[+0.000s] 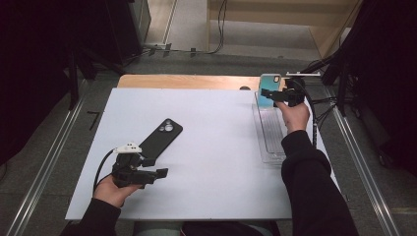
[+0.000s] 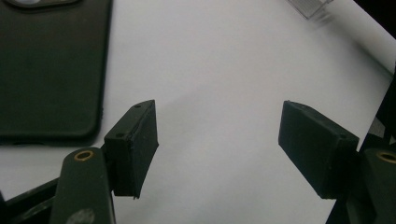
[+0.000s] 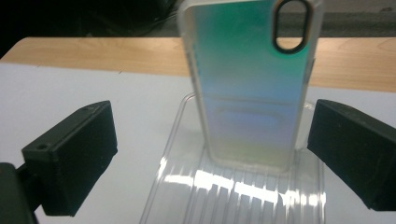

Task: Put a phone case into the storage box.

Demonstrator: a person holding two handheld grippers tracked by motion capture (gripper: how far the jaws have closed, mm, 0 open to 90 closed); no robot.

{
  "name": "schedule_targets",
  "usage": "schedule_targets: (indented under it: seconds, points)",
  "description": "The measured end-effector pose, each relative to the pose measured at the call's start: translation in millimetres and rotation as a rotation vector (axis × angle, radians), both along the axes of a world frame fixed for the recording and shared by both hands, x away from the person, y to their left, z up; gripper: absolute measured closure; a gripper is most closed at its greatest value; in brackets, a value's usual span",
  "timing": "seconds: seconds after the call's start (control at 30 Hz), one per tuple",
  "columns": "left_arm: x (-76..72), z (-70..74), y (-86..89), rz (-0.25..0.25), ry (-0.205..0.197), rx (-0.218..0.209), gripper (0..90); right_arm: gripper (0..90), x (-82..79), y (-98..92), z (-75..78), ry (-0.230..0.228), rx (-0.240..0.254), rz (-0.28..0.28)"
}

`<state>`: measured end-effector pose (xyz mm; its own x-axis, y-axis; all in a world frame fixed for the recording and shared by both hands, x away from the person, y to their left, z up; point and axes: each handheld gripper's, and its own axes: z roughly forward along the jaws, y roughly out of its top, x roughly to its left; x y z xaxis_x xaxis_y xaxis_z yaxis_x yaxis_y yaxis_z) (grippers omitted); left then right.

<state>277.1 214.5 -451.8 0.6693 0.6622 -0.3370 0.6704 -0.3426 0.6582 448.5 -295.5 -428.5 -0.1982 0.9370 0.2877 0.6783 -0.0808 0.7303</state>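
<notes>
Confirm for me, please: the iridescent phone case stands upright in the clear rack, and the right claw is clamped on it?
Not quite. The iridescent phone case does stand upright in the clear rack, but the right claw is open: the right gripper view shows both pads apart from the case, with a gap on each side.

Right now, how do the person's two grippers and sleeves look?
Both the left gripper and the right gripper are black, with two blocky black jaws. A black cable trails from the left one, which carries a pale three-cornered plate on top. The sleeves are black.
</notes>
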Motion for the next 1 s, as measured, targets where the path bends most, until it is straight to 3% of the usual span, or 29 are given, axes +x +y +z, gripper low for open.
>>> schedule_targets:
  seconds: [0.3, 0.37, 0.53, 0.6, 0.9, 1.0]
  points:
    - [9.7, 0.0, 5.3, 0.012, 0.007, -0.007, 28.8, 1.3, -27.1, 10.9, 12.2, 0.023, 0.008, 0.101]
    - [10.7, 0.0, 5.8, 0.008, 0.007, -0.008, 28.8, 6.6, -33.4, 13.6, 13.2, 0.016, 0.017, 0.123]
    - [13.2, 0.1, 6.7, 0.002, 0.007, -0.011, 28.8, 6.8, -47.5, 22.9, 14.3, 0.000, 0.031, 0.190]
    - [14.5, 0.3, 6.8, 0.000, 0.012, -0.011, 28.8, 14.8, -54.6, 26.3, 14.6, -0.017, 0.027, 0.206]
    - [18.9, -0.3, 2.8, -0.026, 0.021, -0.002, 28.7, 14.9, -71.4, 32.5, 16.6, -0.021, 0.066, 0.277]
    - [20.0, 1.1, 0.1, -0.039, 0.017, 0.003, 28.7, 14.9, -81.6, 36.5, 15.4, -0.017, 0.061, 0.332]
